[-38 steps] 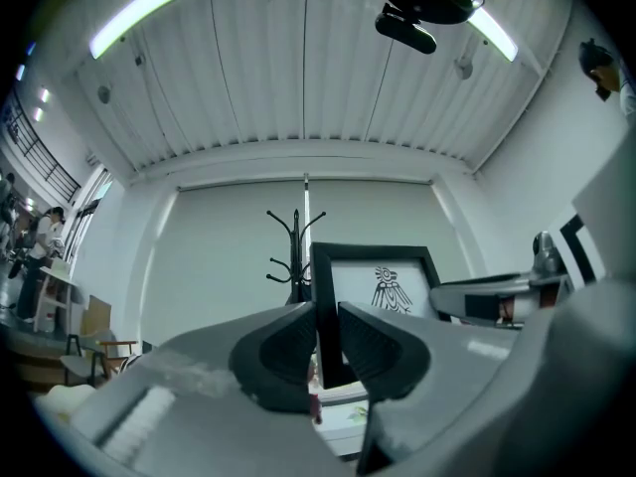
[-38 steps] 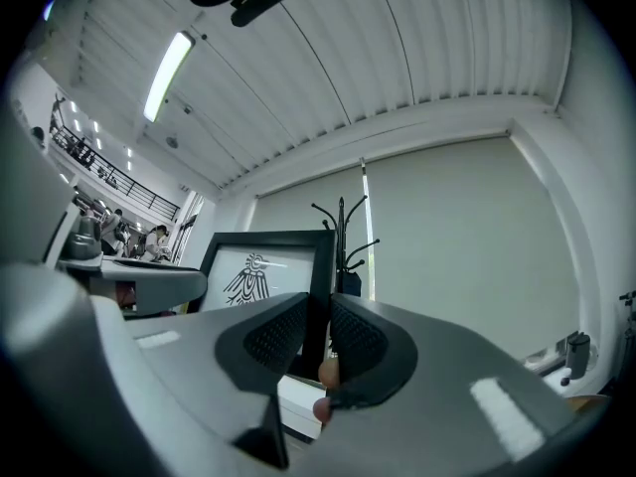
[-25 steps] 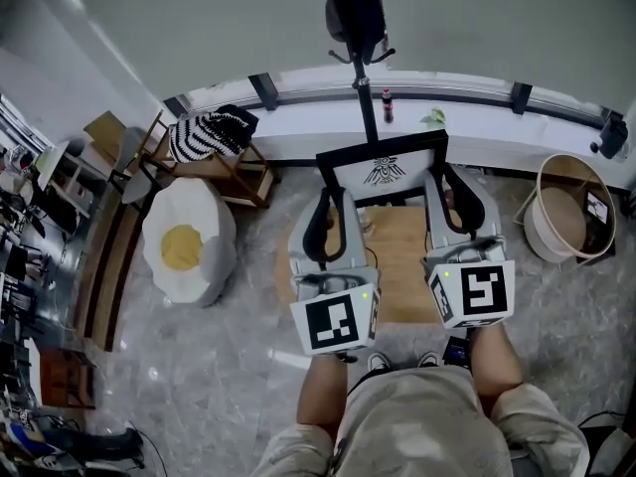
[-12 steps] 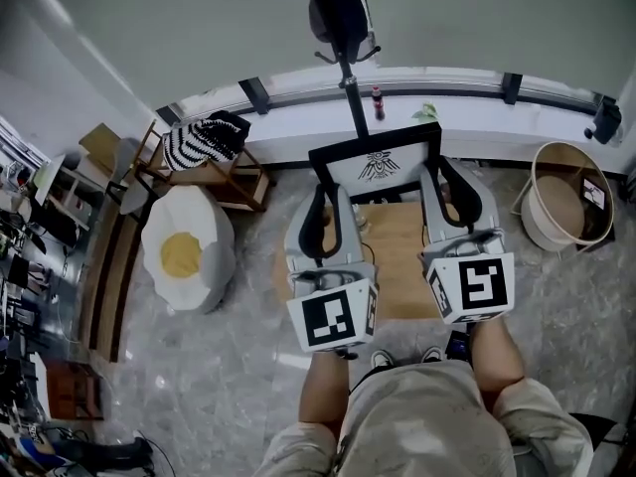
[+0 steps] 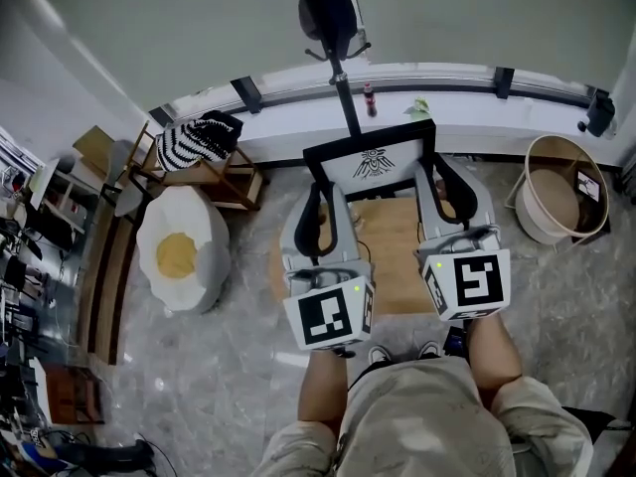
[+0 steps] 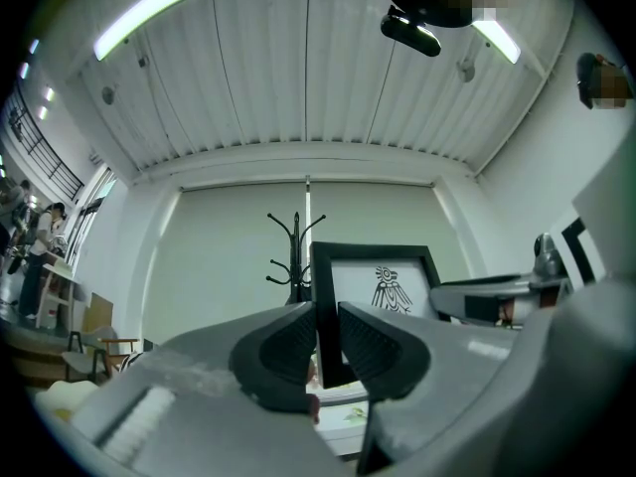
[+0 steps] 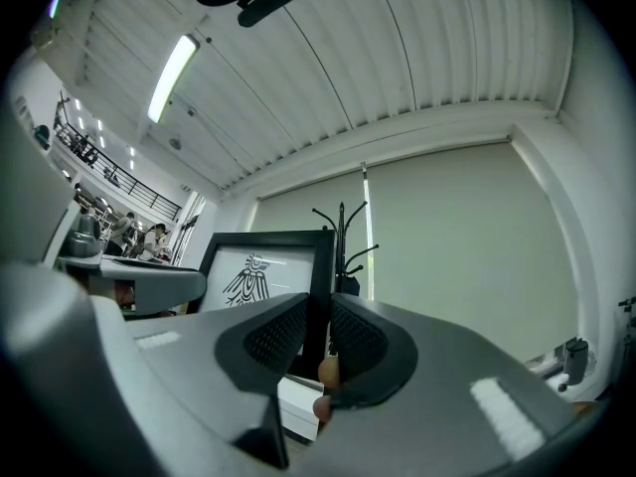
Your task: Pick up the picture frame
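The picture frame [image 5: 370, 162] is black-edged with a white sheet and a dark bird emblem, and it stands upright in front of me. My left gripper [image 5: 318, 192] is shut on its left edge and my right gripper [image 5: 438, 170] is shut on its right edge. In the left gripper view, the frame [image 6: 383, 284] has its dark edge pressed between the ribbed pads, at the left gripper [image 6: 326, 341]. The right gripper view shows the frame [image 7: 260, 266] clamped by its right edge in the right gripper [image 7: 319, 331]. The frame's lower edge is hidden behind the jaws.
A wooden board [image 5: 396, 256] lies on the marble floor under the hands. An egg-shaped cushion [image 5: 179, 251] and a wooden chair with striped cloth [image 5: 204, 137] stand left. A coat stand [image 5: 333, 18] rises behind, a bottle [image 5: 370, 97] sits on the window ledge, and a round basket [image 5: 558, 202] stands right.
Both grippers keep the same hold on the frame. The whole scene has drifted slightly up and left in the head view, hands and frame together.
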